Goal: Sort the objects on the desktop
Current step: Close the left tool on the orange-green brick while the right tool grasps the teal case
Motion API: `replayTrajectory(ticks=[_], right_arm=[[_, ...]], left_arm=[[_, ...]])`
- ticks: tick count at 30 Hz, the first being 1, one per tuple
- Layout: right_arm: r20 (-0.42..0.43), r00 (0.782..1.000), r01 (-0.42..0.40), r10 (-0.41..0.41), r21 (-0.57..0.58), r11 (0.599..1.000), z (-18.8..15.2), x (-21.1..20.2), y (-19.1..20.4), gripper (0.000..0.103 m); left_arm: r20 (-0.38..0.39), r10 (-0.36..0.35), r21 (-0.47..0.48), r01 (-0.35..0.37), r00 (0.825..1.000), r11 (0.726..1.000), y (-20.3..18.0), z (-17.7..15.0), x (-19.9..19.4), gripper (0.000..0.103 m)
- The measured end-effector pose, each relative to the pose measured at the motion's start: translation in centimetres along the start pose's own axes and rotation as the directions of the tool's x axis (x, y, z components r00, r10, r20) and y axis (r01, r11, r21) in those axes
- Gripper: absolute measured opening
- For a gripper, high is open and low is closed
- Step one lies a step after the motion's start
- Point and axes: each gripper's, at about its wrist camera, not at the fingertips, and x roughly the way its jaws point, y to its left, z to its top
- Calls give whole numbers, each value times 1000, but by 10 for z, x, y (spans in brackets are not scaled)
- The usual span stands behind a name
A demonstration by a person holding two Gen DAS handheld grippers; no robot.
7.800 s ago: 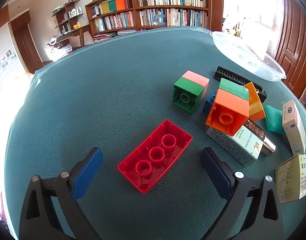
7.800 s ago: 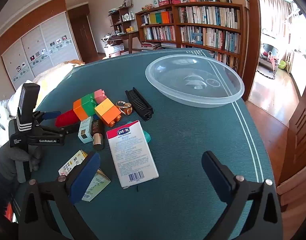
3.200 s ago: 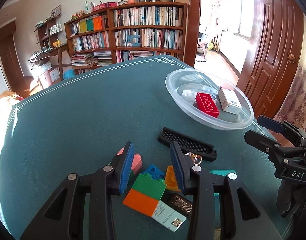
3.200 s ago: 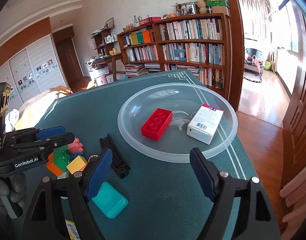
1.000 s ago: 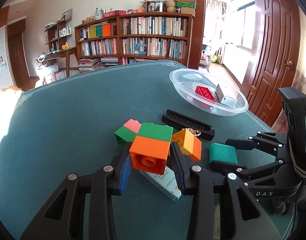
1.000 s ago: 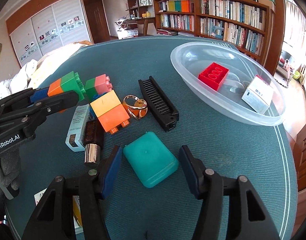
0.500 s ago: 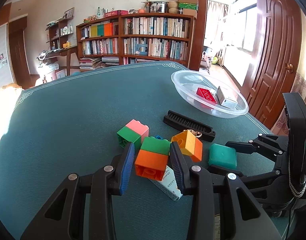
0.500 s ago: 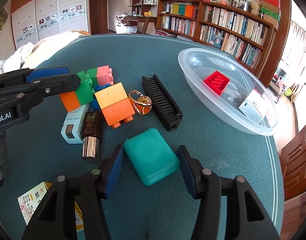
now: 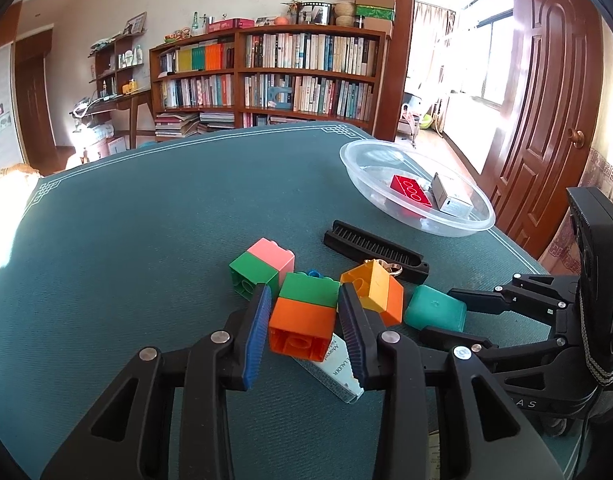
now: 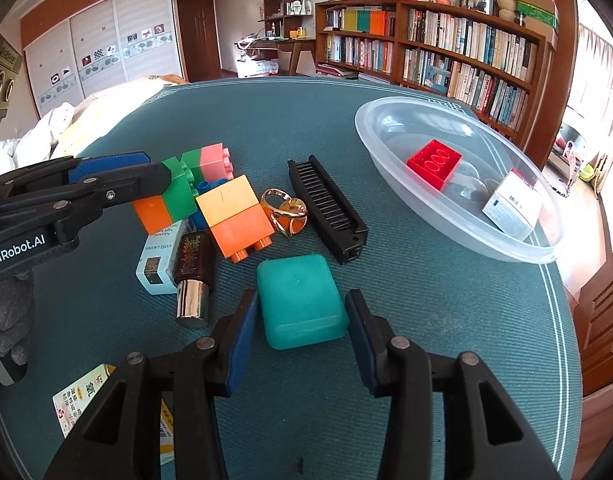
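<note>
My left gripper (image 9: 304, 292) is shut on an orange-and-green block (image 9: 302, 320) and still squeezing; from the right wrist that block (image 10: 162, 204) hangs just above the pile. A teal box (image 10: 298, 296) lies on the green tabletop between the fingers of my right gripper (image 10: 302, 296). Its jaws are closing, and the pads meet the box's two sides. From the left wrist, the right gripper (image 9: 436, 312) straddles the teal box (image 9: 434, 308). The clear bowl (image 10: 506, 252) at the right holds a red brick (image 10: 434, 162) and a white carton (image 10: 510, 208).
A pink-and-green block (image 9: 262, 264), a yellow-and-orange block (image 9: 374, 288), a black comb (image 9: 374, 246) and a gold ring (image 10: 286, 212) lie mid-table. A brown bottle (image 10: 192, 268) rests on a white carton; a yellow carton (image 10: 86, 396) lies near left. The table edge runs right of the bowl.
The red brick and white carton went from the table into the bowl. My left gripper took up the orange-and-green block. Over the last second my right jaws narrowed onto the teal box.
</note>
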Motion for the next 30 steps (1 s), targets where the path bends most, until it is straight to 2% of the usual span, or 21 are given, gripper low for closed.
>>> replayTrajectory(ticks=[4,9,10,16,21,30], right_arm=[[-10,1000,-9,9,8,1000,1,2,-3,49],[-17,1000,7,-8,-11,1000,0,3,0,49],[-20,1000,13,-14,-17,1000,0,4,1,50],[-8,999,35,-36,-35,999,-2,2,4,47],[26,1000,10,-10,4,1000,1,-6,-3,47],[76,995,-62,57,69,996,4,-19,-10,46]], left_arm=[[-53,6,-4,-6,999,1000,2,-5,14,39],[-62,24,-9,-25,998,1000,4,-7,20,39],[-60,23,-13,-23,998,1000,5,-7,20,34],[-21,41,25,-40,999,999,-3,-6,9,34],[18,42,57,-43,999,997,-10,-3,0,34],[17,27,37,-28,999,999,-8,6,-2,34]])
